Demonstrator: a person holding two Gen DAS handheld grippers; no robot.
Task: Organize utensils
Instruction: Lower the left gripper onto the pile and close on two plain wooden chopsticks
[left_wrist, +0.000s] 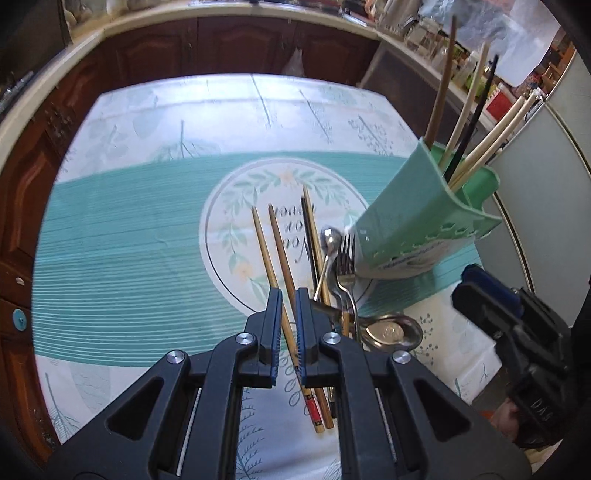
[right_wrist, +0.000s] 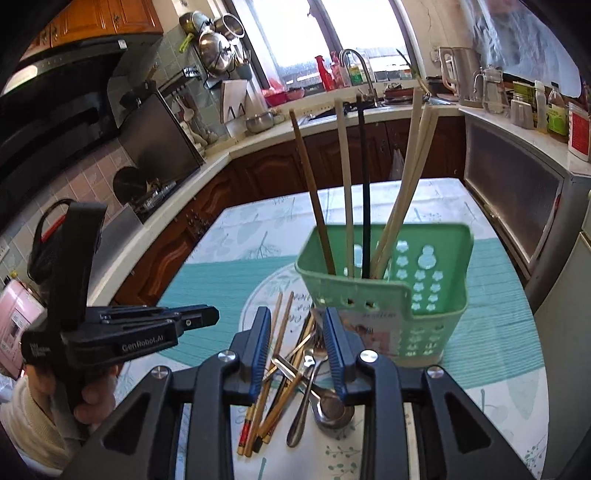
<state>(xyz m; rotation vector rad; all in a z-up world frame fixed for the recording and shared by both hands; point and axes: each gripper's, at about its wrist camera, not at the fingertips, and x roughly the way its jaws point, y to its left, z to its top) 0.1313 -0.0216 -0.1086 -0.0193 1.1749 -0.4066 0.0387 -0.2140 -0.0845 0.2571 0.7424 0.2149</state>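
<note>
In the left wrist view, the left gripper (left_wrist: 287, 306) covers the middle of one wooden chopstick (left_wrist: 277, 240); whether its pads actually press on the stick cannot be told. Just right of that gripper, the fork (left_wrist: 345, 258) has its handle buried under the pile, and the ladle (left_wrist: 391, 330) shows only its bowl. The green holder (left_wrist: 413, 218) hides the lower ends of the chopsticks standing in it. At the far right the right gripper (left_wrist: 476, 288) is blurred and its jaws are unreadable. In the right wrist view, the right gripper's own arms hide parts of the heap beneath it, and the printed label on the holder is too small to read.
</note>
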